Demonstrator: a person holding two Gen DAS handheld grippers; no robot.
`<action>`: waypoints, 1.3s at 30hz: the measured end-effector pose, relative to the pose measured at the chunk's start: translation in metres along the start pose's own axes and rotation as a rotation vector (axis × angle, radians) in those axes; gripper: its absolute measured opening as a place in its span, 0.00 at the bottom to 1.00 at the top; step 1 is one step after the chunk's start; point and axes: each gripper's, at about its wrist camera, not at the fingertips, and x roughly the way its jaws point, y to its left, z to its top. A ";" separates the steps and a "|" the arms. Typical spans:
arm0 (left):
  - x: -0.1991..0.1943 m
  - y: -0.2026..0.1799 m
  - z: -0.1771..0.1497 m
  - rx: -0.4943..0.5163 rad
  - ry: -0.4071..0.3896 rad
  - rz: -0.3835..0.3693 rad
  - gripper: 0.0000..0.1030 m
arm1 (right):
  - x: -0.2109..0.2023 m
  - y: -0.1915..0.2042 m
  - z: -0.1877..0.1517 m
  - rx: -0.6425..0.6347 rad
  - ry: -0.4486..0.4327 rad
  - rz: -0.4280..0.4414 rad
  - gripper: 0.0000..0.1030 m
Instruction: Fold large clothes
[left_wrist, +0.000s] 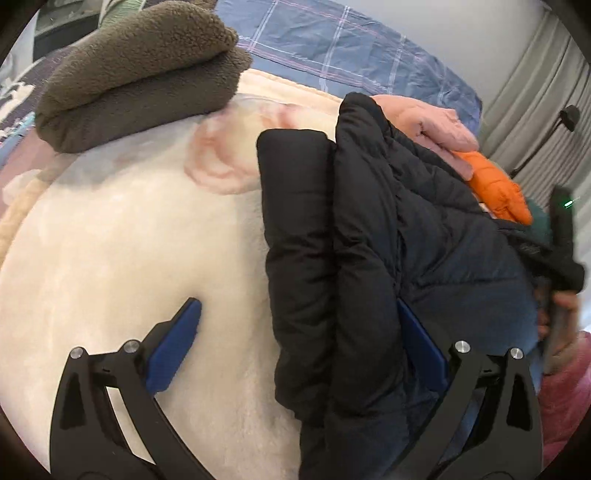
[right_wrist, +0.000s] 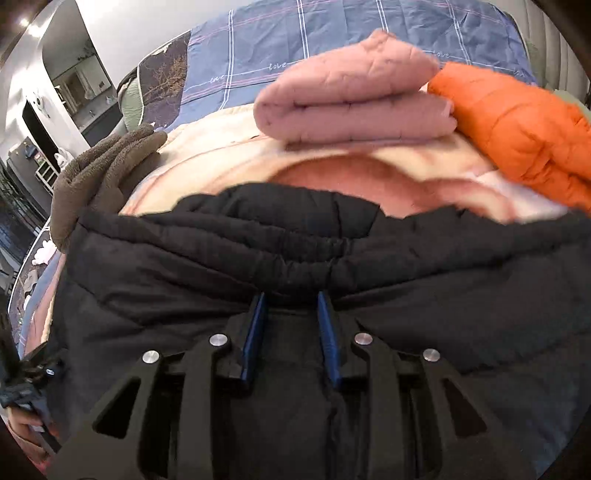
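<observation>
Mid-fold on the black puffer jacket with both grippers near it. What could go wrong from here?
1. The right gripper seems to pinch only a thin ridge near the black jacket's elastic hem; slippery padding could slide out.
2. The left gripper stands wide open around a fold, one finger under the fabric, so that side may flop loose.
3. The folded pink quilt and orange jacket lie just beyond; a sweeping fold could topple them.

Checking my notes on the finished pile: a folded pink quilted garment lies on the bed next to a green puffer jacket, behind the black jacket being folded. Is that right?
Not quite. The puffer jacket beside the folded pink quilted garment is orange, not green, as the right wrist view shows. The rest holds: both lie on the bed behind the black jacket.
</observation>
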 end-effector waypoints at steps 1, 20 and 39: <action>0.001 0.000 0.001 0.015 0.000 -0.015 0.98 | 0.000 0.002 -0.001 -0.011 -0.006 -0.008 0.29; 0.008 -0.002 0.017 0.086 0.033 -0.223 0.80 | 0.004 0.017 -0.003 -0.068 -0.019 -0.056 0.38; -0.079 -0.145 0.063 0.467 -0.049 -0.370 0.29 | 0.001 -0.001 -0.006 -0.019 -0.056 0.059 0.39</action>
